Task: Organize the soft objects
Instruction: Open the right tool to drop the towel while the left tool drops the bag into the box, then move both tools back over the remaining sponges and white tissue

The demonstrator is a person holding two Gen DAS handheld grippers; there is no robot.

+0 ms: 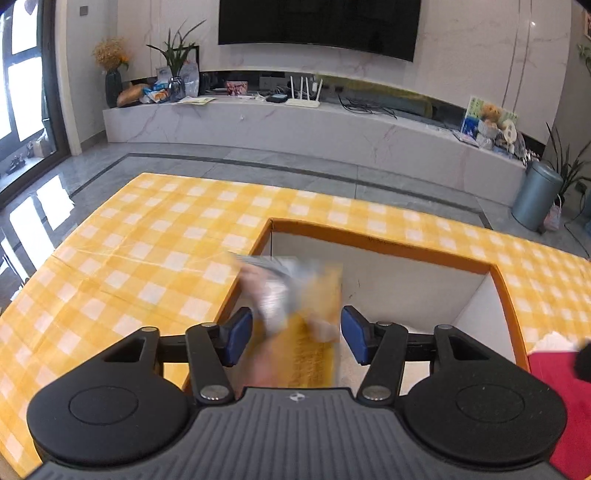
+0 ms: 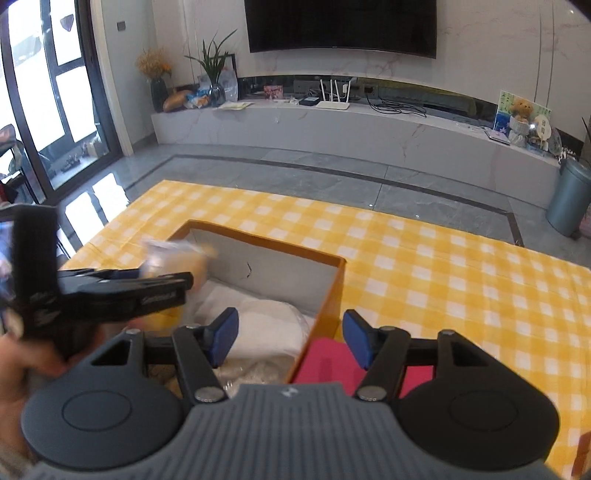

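Left gripper (image 1: 296,334): blue pads (image 1: 238,336) spread wide, gripping nothing. Between and just beyond them, a blurred yellow-and-white soft item (image 1: 295,302), its outline smeared; whether either pad touches it cannot be told. Position: over the near-left corner of the orange-rimmed box (image 1: 388,243), white inside walls showing at 12 and 2 o'clock.

Right gripper (image 2: 290,338): fingers equally far apart, nothing between them. Left pad over the box interior, right pad over a pink cloth (image 2: 328,363) lying just outside the box's right wall, at 5 o'clock of the box. In the left wrist view the same cloth reads red, at the 4 o'clock edge.

Box (image 2: 332,291) contents, right wrist view: folded white soft bundle (image 2: 266,325), with crinkled clear wrapping at its near end. Left gripper (image 2: 122,291) enters at 9 o'clock, with the blurred yellow item (image 2: 177,258) at its tip over the box's left edge.

Support: yellow-and-white checked tablecloth (image 2: 443,266) on all visible sides of the box.

Surroundings, 12 o'clock: grey tiled floor (image 2: 295,181), marble media bench (image 2: 332,129), wall television (image 2: 341,26). Grey bin (image 2: 569,199) at 2 o'clock.
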